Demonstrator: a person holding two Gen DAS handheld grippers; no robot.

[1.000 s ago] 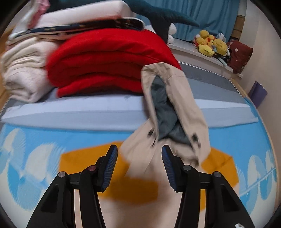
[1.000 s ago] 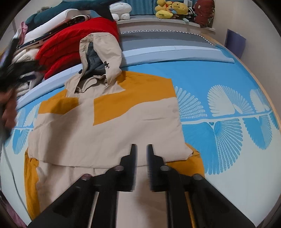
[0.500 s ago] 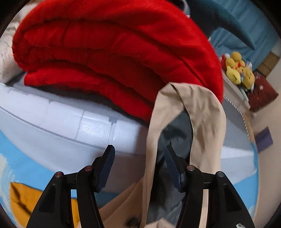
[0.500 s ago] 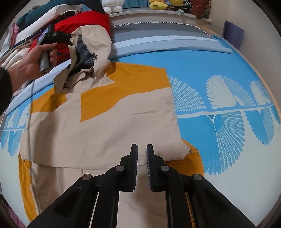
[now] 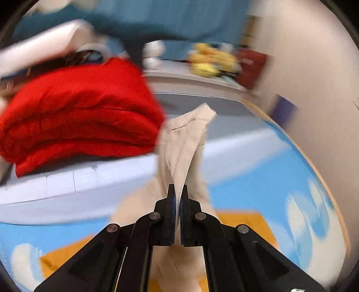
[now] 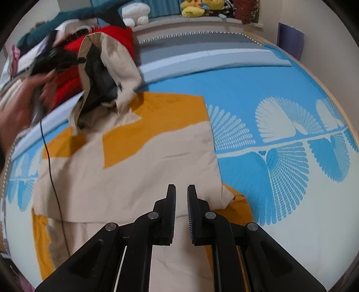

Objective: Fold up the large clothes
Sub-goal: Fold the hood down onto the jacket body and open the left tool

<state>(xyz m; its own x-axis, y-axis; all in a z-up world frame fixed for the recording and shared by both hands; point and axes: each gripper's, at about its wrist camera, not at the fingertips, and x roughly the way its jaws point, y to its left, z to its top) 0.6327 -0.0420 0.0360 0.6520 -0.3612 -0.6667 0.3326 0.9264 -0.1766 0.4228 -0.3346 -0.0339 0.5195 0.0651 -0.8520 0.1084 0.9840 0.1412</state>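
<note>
A beige and orange hooded jacket (image 6: 134,170) lies flat on the blue patterned bed (image 6: 258,89). Its hood (image 5: 186,139), beige with a dark grey lining, is lifted off the bed. My left gripper (image 5: 178,187) is shut on the hood's edge, with beige cloth pinched between the pads. In the right wrist view a hand (image 6: 20,112) holds that left gripper (image 6: 78,60) at the raised hood (image 6: 116,65), far left. My right gripper (image 6: 181,186) hovers over the jacket's lower part. Its jaws stand a narrow gap apart with nothing between them.
Folded red blanket (image 5: 78,112) and white bedding (image 5: 44,47) are stacked at the back left, right behind the hood. Plush toys (image 6: 202,6) sit on the far ledge. A wall (image 5: 314,89) runs along the bed's right side. A black cable (image 6: 51,175) trails over the jacket's left part.
My left gripper has gone from open beside the hood to shut on its edge and has pulled the hood up. The right gripper has hardly moved.
</note>
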